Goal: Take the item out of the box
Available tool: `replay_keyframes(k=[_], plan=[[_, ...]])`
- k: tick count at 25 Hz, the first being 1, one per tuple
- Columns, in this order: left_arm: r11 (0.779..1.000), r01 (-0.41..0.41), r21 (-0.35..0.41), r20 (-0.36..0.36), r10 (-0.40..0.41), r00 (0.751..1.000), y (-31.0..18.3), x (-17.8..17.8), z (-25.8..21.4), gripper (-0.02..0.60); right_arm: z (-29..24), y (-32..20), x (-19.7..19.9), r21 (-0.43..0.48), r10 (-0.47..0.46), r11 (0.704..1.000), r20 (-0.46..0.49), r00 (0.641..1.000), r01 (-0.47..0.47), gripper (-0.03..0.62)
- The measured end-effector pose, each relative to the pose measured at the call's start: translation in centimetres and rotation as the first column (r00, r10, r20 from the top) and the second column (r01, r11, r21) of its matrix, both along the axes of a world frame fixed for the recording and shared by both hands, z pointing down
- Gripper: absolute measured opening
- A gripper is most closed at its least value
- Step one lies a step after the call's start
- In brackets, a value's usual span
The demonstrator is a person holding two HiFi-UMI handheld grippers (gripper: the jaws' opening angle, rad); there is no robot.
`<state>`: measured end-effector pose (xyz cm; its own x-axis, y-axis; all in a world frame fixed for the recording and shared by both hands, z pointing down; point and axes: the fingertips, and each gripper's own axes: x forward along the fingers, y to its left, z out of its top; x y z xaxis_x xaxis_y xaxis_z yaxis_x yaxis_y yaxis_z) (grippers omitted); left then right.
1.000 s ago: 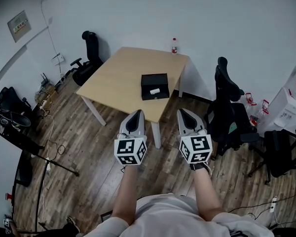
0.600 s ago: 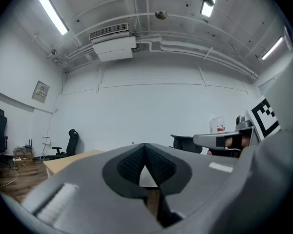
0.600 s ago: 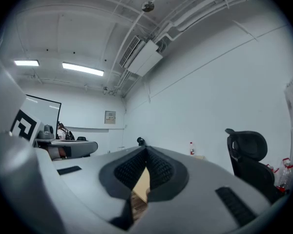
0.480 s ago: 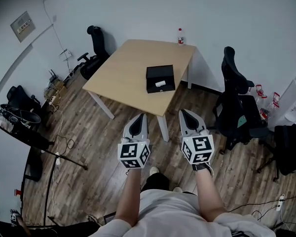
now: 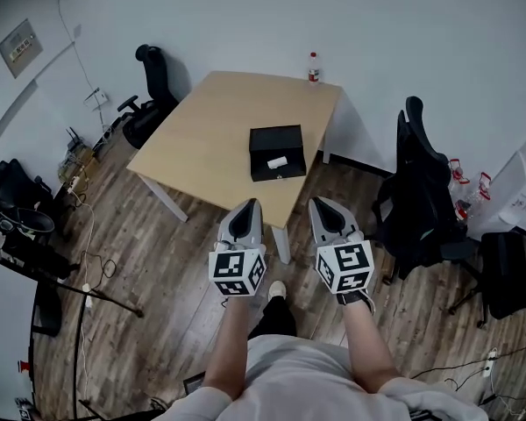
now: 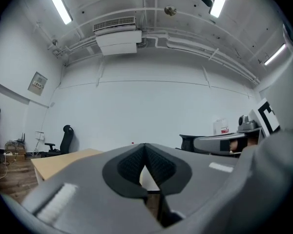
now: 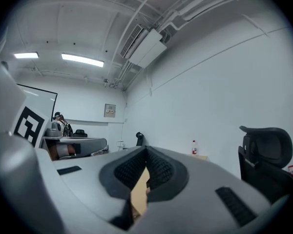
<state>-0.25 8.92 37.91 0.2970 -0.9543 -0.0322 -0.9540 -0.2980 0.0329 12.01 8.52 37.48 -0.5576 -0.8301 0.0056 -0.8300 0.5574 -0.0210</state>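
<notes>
Small office, wood floor (image 5: 158, 261), white walls, light wooden table (image 5: 210, 139) in the middle with a black chair (image 5: 151, 82) on its far left and another chair (image 5: 421, 182) on its right. Water bottle (image 5: 313, 67) stands at the table's far corner. Black box (image 5: 276, 139) sits open near the table's front edge, white item (image 5: 276, 161) lying inside it. Left gripper (image 5: 245, 207) and right gripper (image 5: 320, 205) are both held level, side by side over the floor, short of the table and well apart from the box. Both have their jaws pressed together with nothing between them. Task not started as far as I can judge: approach, reaching into the box, pinching the item and lifting it out are all left.
</notes>
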Motion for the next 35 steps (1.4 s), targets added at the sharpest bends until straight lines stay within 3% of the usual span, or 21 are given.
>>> replay_keyframes(k=[14,24,31,35], plan=[[1.0,-0.028,0.0,0.001,0.028,1.0,-17.5,-6.6,-0.7,0.006,-0.9,-16.8,-7.4,0.001,0.045,0.999,-0.045,0.998,-0.045,0.012],[0.999,-0.046,0.003,-0.02,0.046,0.999,-25.3,-10.0,0.0,0.006,0.4,-24.1,-12.2,-0.011,0.03,0.999,-0.084,0.996,-0.031,0.012],[0.994,-0.077,-0.076,-0.014,0.076,0.997,-28.8,-10.9,3.5,0.006,2.4,-27.3,-12.3,-0.055,0.084,0.995,-0.053,0.995,-0.087,0.012],[0.991,-0.083,-0.107,-0.035,0.079,0.996,-31.1,-10.6,5.7,0.006,4.3,-30.1,-11.1,-0.074,0.099,0.992,-0.093,0.991,-0.106,0.012]])
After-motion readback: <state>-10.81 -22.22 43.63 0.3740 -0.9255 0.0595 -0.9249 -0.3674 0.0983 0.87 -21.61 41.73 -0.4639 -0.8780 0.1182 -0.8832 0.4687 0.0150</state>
